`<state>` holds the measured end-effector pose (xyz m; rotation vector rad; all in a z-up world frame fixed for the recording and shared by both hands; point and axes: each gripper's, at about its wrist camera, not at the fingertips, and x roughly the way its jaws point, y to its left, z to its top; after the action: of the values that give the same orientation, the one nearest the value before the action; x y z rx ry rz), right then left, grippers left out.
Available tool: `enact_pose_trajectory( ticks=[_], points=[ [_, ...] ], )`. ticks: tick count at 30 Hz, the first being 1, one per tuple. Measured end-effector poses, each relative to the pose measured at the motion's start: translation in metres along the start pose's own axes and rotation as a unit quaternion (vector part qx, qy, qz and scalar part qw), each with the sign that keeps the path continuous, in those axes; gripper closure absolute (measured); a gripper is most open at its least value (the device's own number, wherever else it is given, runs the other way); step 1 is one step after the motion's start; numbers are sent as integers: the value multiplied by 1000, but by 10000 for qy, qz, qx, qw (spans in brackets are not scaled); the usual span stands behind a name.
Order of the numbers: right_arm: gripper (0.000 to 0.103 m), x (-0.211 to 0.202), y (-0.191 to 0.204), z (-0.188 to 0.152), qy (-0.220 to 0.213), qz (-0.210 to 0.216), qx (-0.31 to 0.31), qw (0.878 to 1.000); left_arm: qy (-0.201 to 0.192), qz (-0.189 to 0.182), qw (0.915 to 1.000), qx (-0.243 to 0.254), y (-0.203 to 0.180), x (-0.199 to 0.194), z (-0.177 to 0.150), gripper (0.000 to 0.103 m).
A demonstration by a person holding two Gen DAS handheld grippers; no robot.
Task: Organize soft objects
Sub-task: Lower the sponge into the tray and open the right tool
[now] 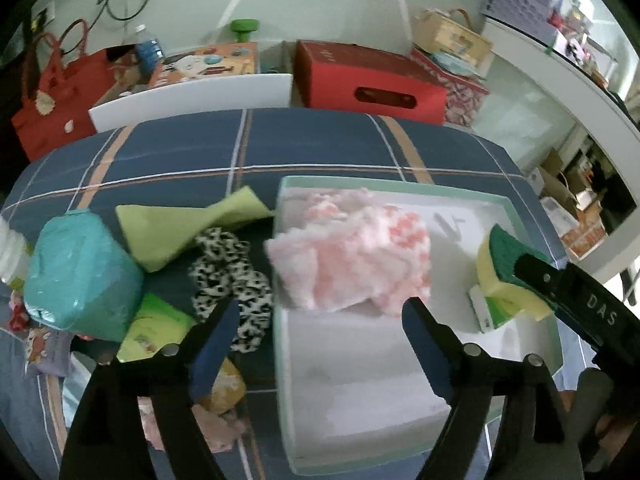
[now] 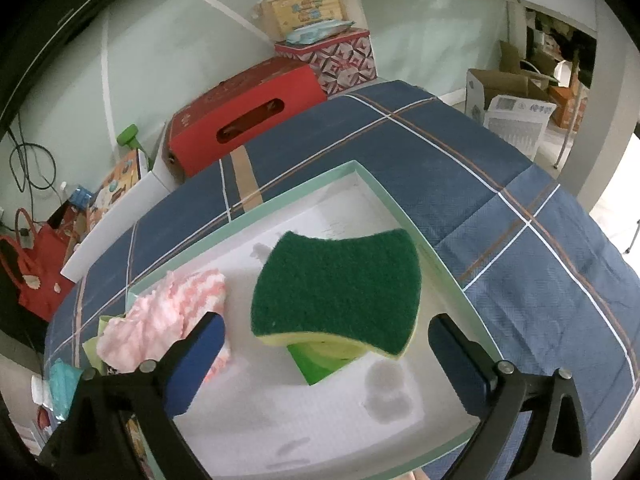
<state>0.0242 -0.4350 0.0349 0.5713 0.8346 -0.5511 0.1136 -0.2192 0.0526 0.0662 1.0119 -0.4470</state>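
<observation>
The left gripper (image 1: 320, 320) is closest to us, and its two blue fingers (image 1: 214, 344) are spread wide apart with nothing pinched between them. Just past its fingertips a fluffy pink cloth (image 1: 352, 248) hangs over the left wall of a shallow box (image 1: 400, 186) with a pale green rim and a white floor. Part of the cloth is inside the box and part sticks out over the edge.

The right gripper (image 2: 326, 340) has its fingers (image 2: 200, 356) spread wide too. They pinch nothing. Between them and a bit farther on sits a sponge (image 2: 340, 284), green on top and yellow below. It rests inside the box, near the right wall, on top of a small green packet (image 2: 316, 364).

The box sits on a blue checked cloth (image 1: 312, 140) that covers the table. Left of the box, on that cloth, lie more soft things: a light green rag (image 1: 180, 228), a black and white spotted hair tie (image 1: 232, 276), and a teal bag (image 1: 80, 276). They are close together, beside the box and not in it.

Behind the table is a red cardboard box (image 1: 368, 80) with a hole in its side.
</observation>
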Motion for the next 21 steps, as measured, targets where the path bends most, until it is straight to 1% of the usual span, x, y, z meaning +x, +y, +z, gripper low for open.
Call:
enact_pose_trajectory(
  ticks=[5, 9, 12, 15, 19, 21],
  points=[
    [0, -2, 3, 0, 0, -34, -73, 10000, -3, 93, 9998, -190, 12, -3, 2, 17],
    [0, -3, 6, -1, -20, -45, -129, 9999, -30, 120, 9995, -302, 18, -5, 3, 7],
    [0, -6, 11, -1, -42, -2, -170, 9998, -130, 173, 9992, -344, 22, -13, 4, 7],
    [0, -10, 23, -3, -91, 4, -319, 9994, -293, 185, 9985, -420, 30, -24, 4, 6],
    [0, -12, 43, -7, -82, 66, -573, 9983, -462, 352, 9969, -523, 45, -39, 5, 1],
    [0, -13, 57, -11, -70, 132, -725, 9973, -532, 409, 9958, -616, 55, -46, 5, 1]
  ],
)
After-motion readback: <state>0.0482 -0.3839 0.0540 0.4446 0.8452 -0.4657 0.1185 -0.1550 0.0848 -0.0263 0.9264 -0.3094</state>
